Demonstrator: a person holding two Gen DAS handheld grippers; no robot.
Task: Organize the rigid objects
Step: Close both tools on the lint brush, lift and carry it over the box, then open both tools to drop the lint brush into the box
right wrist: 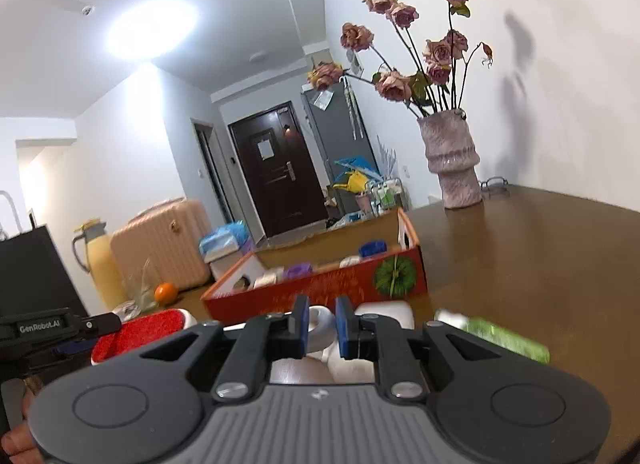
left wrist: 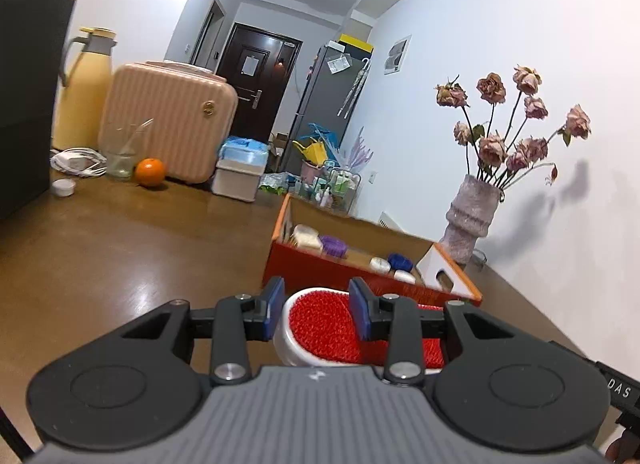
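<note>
- L gripper (left wrist: 317, 310): a red-bristled brush w/ white rim (left wrist: 320, 324) is clamped between the blue pads; the brush's long axis runs roughly across the jaws, its far end sticking out to the R past the R pad.
- In the R wrist view the same brush (right wrist: 136, 330) is seen at lower L, carried just above the table (right wrist: 540, 264).
- Orange box (left wrist: 360, 270) is seen straight ahead of the L gripper and near, its long side turned toward the tool; white, purple & blue items are already inside.
- R gripper (right wrist: 322, 326): jaws nearly shut on a white rounded piece (right wrist: 322, 324); what it is can't be told. A blurred green obj (right wrist: 508, 338) lies to its R.
- The box (right wrist: 320, 288) is also ahead of the R gripper, slightly L.
- Judged: both loads are to be carried fwd over the near wall; L looks a bit nearer.
</note>
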